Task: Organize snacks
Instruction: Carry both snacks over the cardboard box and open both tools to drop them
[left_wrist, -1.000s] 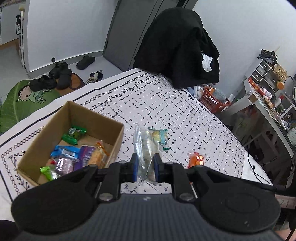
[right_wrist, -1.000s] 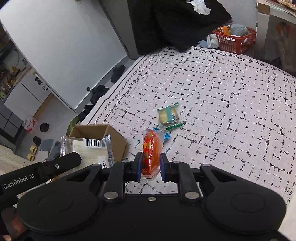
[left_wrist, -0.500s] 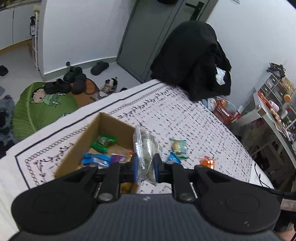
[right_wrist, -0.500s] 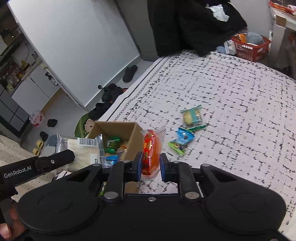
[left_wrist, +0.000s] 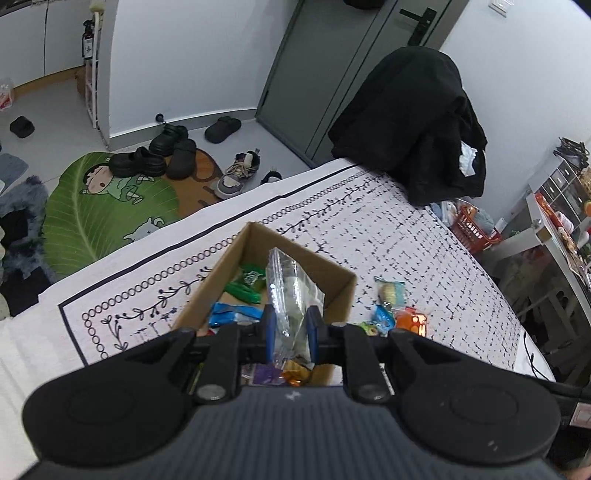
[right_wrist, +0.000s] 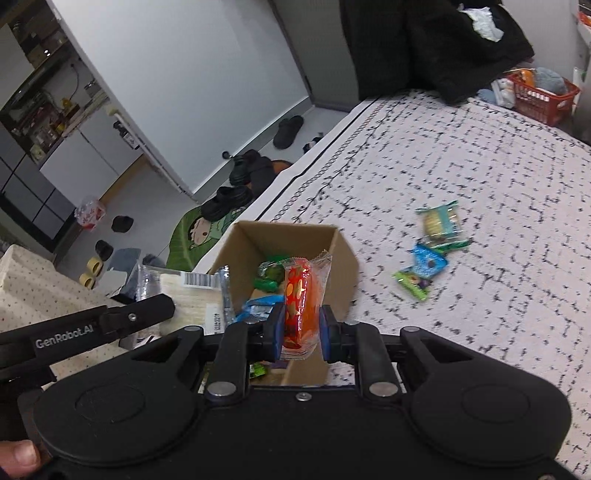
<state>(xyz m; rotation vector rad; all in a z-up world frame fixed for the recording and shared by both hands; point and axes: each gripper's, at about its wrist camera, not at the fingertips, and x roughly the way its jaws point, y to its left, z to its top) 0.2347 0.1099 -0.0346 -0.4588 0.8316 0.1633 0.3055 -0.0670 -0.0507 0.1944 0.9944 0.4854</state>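
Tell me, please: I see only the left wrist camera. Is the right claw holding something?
Observer: Yes. The right claw is shut on an orange packet with dots.
Operator: Where is that packet relative to the box?
Observer: In the right wrist view it shows in front of the open box, close to its right wall.
Operator: Does the clear bag carry any label?
Observer: Yes. A white barcode label shows on the side of the clear bag.
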